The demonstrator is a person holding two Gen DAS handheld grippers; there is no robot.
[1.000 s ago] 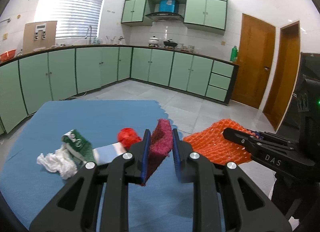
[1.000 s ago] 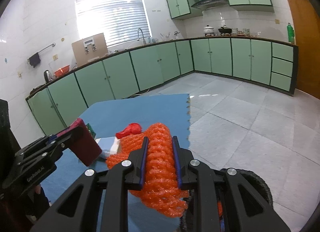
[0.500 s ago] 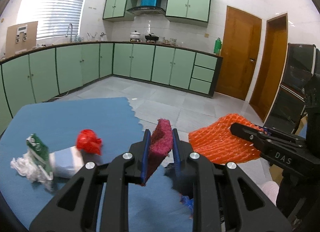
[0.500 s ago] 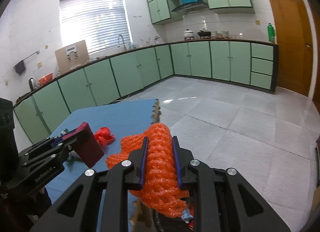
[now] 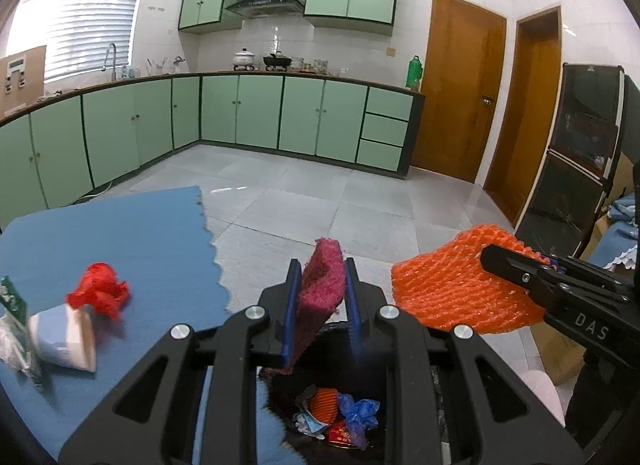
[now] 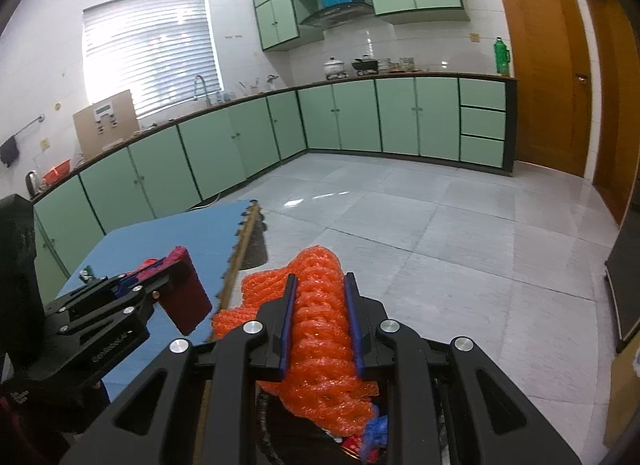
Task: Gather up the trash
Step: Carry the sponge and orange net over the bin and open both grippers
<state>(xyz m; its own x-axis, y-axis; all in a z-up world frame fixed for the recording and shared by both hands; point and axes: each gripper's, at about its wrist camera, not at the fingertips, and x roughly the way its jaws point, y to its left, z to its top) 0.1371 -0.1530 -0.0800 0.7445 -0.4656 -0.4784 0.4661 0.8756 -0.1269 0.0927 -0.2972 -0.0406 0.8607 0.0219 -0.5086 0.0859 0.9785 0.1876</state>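
Left wrist view: left gripper (image 5: 320, 301) has its jaws clamped on the magenta scrub pad (image 5: 323, 285). The pad stands on edge between them, long axis running up and away along the fingers. What matters for the drop: the black trash bin (image 5: 280, 393) sits directly below the jaws, its mouth showing between the gripper frame, already holding crumpled blue, orange and red scraps (image 5: 340, 413). So the pad looks placed to fall straight in once released; nothing sits between pad and bin mouth. The right gripper (image 5: 516, 269) comes in from the right, pinching the orange foam net (image 5: 452, 297), just beside the pad but apart from it. On the blue surface (image 5: 140, 233) to the left and well clear: red crumpled scrap (image 5: 98, 295), paper cup on its side (image 5: 66, 335), green-white wrapper (image 5: 12, 305) at the frame edge, blurred.

Right wrist view: right gripper (image 6: 320, 309) jaws are tight on the orange foam net (image 6: 316, 325), long axis along the fingers, its lower end hanging over the bin mouth (image 6: 360, 441). Left gripper (image 6: 160, 289) with the magenta scrub pad (image 6: 186, 293) is to the left, over the surface's edge (image 6: 236, 265), so here the right looks nearer the bin centre.

Risk, my read: both loads releasing side by side, the springy net could catch the rim.
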